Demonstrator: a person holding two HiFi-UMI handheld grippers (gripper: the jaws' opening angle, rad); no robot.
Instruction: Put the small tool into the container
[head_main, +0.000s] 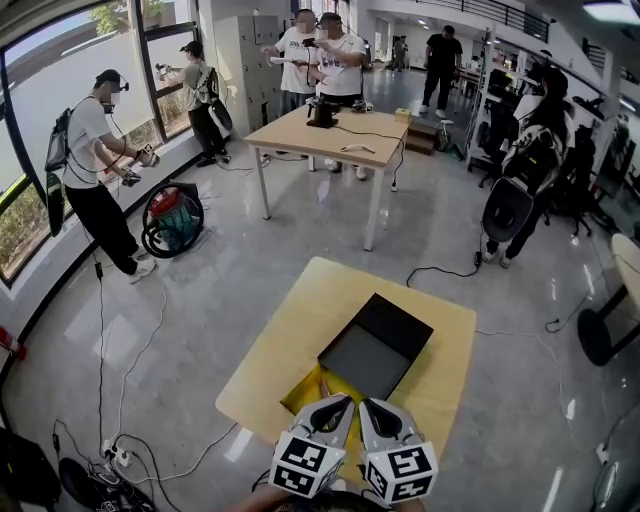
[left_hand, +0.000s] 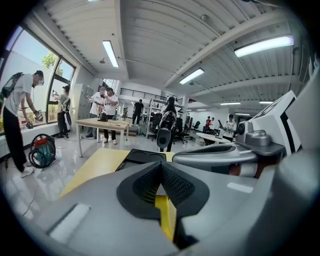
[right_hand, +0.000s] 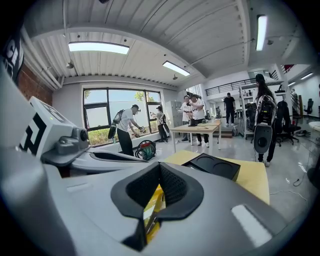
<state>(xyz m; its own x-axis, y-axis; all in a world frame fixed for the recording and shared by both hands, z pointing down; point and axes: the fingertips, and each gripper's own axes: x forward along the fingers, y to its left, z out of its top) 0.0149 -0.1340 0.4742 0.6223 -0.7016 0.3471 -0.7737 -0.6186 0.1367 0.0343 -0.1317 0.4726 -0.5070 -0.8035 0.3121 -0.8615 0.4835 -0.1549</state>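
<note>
Head view: left gripper (head_main: 340, 403) and right gripper (head_main: 368, 405) hang side by side over the near edge of the pale wooden table (head_main: 300, 320).
Container: the shallow black rectangular container (head_main: 365, 360) lies open-side up just beyond them, likely so it can be filled from above.
Left gripper view: pads pressed together, nothing between; it tips slightly downward.
Right gripper view: pads closed together and empty, with the same gentle downward tilt.
Small tool: not clearly seen; a slim dark strip (right_hand: 152, 216) on the crinkled yellow sheet (head_main: 305, 392) below may be it.
</note>
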